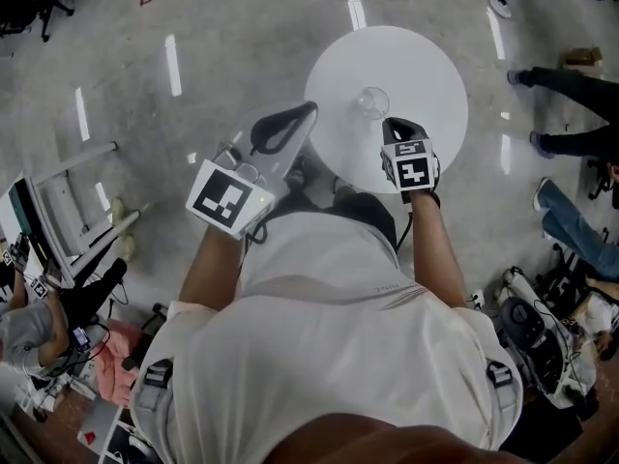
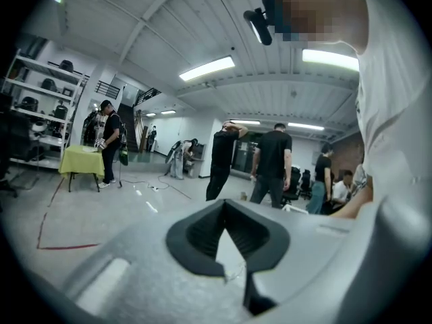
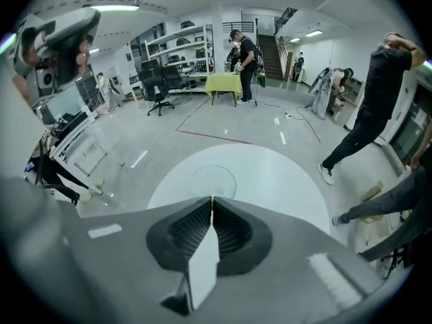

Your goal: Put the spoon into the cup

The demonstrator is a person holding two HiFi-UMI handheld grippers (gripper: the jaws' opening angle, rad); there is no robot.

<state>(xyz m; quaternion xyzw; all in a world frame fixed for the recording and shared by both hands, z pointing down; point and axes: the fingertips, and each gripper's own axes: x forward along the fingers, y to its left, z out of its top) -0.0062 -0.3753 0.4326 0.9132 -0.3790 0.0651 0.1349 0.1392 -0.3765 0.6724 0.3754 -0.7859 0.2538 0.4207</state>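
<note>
Round white table (image 1: 435,75) on a glossy grey floor (image 1: 242,27), with 1 clear glass cup (image 1: 373,101) near its middle. No spoon shows in any view. Left gripper (image 1: 308,111) and right gripper (image 1: 395,124) are both clenched, empty. A spoon is likely light, stiff and slick, so pinch it mid-handle.

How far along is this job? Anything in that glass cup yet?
Done: nothing, it seems. The clear cup stands on the round white table and looks empty. In hand: nothing. The right gripper hovers near the cup, jaws shut and empty; the left gripper is beside the table, also shut. Left: everything. No spoon shows in any view, so it must be found, lifted and dropped in.
</note>
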